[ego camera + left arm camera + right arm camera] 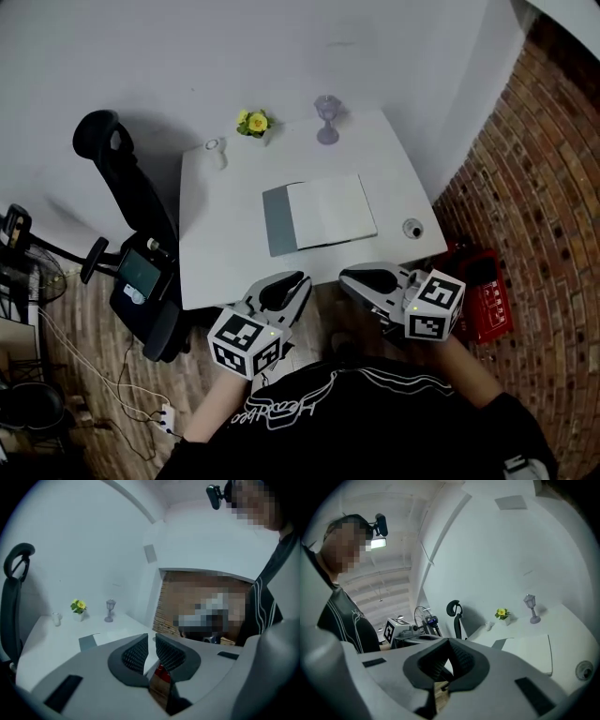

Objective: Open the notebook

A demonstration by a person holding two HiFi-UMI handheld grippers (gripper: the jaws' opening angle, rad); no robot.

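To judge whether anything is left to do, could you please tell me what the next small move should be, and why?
Probably just draw both claws clear and stop. The notebook already lies open on the table, grey cover spread left of a white page, while the left claw and right claw hang empty off the near edge.

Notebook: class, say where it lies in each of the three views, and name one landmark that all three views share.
Head view: notebook near the centre, slightly above the middle.
Left gripper view: notebook left of centre, low down, with only a grey corner showing.
Right gripper view: notebook at lower right.
Shared landmark: the yellow flower, standing beyond it.
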